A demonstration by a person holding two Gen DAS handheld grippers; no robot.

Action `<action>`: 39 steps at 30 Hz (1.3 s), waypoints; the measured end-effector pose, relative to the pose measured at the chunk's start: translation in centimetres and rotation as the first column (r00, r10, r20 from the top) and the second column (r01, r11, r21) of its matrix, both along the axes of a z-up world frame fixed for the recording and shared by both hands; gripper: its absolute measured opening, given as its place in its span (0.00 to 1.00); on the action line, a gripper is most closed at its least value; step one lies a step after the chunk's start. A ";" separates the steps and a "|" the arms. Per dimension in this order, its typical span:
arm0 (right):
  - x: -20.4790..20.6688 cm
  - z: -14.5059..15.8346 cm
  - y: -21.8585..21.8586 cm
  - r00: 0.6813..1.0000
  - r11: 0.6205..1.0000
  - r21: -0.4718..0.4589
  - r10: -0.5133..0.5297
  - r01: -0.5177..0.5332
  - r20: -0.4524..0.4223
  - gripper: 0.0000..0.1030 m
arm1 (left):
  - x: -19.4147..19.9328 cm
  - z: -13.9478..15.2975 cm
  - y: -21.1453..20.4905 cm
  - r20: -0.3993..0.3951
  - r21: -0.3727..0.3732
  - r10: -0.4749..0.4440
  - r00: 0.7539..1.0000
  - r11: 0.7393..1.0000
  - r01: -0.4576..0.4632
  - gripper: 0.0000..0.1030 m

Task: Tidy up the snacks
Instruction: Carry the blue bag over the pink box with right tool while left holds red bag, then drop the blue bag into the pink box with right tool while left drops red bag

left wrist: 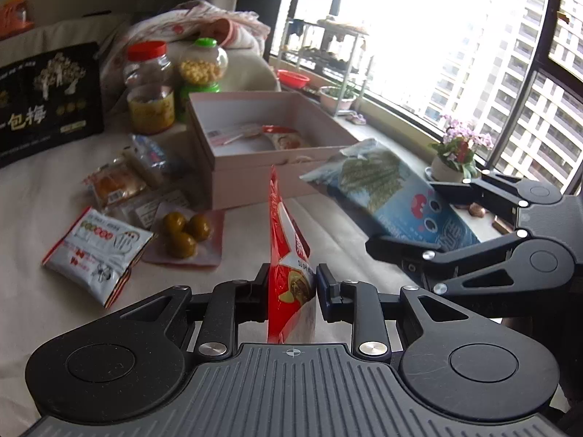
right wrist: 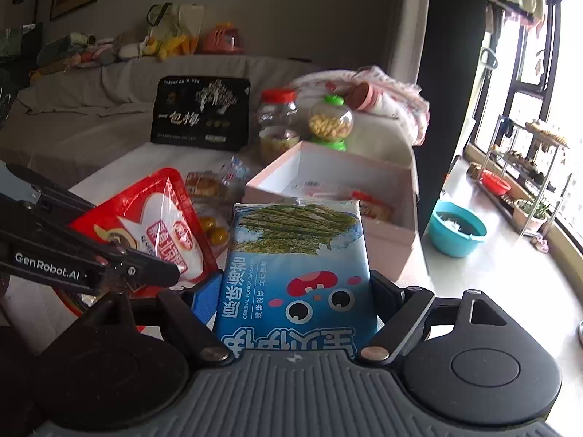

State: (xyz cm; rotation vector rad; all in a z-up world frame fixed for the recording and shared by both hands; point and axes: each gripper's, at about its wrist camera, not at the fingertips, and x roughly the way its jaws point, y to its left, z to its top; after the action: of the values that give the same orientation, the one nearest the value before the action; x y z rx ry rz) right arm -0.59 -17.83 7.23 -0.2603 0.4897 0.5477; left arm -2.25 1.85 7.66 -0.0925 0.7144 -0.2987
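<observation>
Pink box (left wrist: 251, 176) holds few snacks (several remain outside); left gripper (left wrist: 289, 284) pinches red packet (left wrist: 288, 255), right gripper (right wrist: 295, 291) clasps blue seaweed bag (right wrist: 295, 255).

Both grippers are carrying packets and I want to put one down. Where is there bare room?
Bare cloth lies in front of the pink box, between the green plum pack and the right gripper. Inside the box, the left rear floor looks free. The strip from the white sachet up to the jars is crowded.

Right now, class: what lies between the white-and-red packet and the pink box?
In the left wrist view, a clear pack of green plums lies between the white-and-red packet and the pink box.
</observation>
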 end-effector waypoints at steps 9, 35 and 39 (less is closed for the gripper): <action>2.0 2.6 -0.9 0.996 0.998 0.019 -0.063 0.062 0.065 0.80 | 3.1 2.9 1.0 0.056 -0.057 -0.017 0.998 0.998 0.020 0.29; 26.9 2.7 4.5 0.942 0.976 0.075 -0.176 0.205 -0.287 0.84 | 20.1 2.5 10.7 0.037 -0.269 0.235 0.971 0.939 -0.217 0.32; 27.6 2.6 4.3 0.918 0.962 0.130 -0.179 0.238 -0.354 0.84 | 16.0 0.4 13.1 0.004 -0.202 0.273 0.962 0.942 -0.266 0.32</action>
State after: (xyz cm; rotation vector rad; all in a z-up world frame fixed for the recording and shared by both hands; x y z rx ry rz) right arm 27.03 -13.53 9.85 0.0558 0.7919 0.4219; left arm 13.75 15.00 8.10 -0.3739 0.6298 -0.1079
